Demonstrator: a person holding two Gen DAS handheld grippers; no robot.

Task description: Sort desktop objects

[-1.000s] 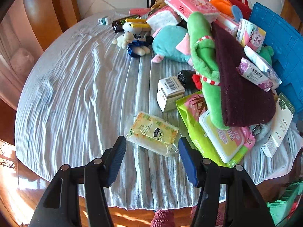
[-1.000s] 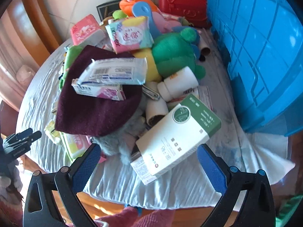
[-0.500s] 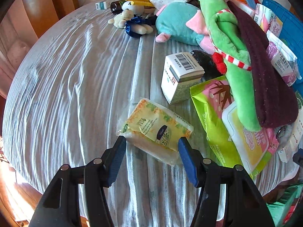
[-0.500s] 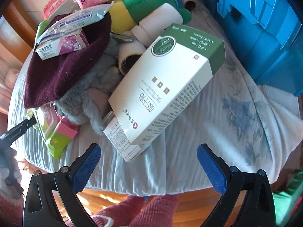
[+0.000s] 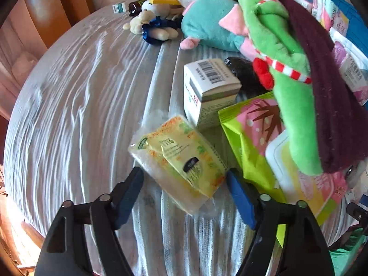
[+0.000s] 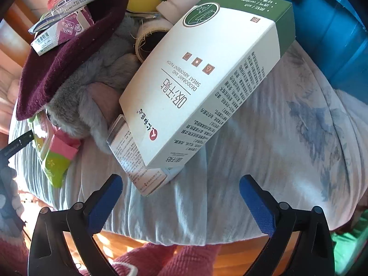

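In the left wrist view my left gripper [image 5: 185, 179] is open, its blue pads on either side of the near end of a yellow tissue pack [image 5: 178, 155] lying on the grey cloth; I cannot tell if they touch it. In the right wrist view my right gripper [image 6: 180, 184] is open wide, just short of a white and green deodorant patch box [image 6: 202, 78] that rests tilted on a smaller white box [image 6: 138, 158]. Neither gripper holds anything.
A white barcode box [image 5: 210, 87], green wet-wipes pack [image 5: 257, 138], green plush [image 5: 283, 69], teal plush [image 5: 211, 23] and maroon hat [image 5: 329, 92] crowd the right. A blue crate [image 6: 333, 30] stands right of the deodorant box. Grey plush [image 6: 92, 92] and tape roll [image 6: 149, 39] lie behind.
Both grippers have moved forward toward the table. The left now brackets the yellow tissue pack. The right has closed in on the white and green box. Both stayed open.
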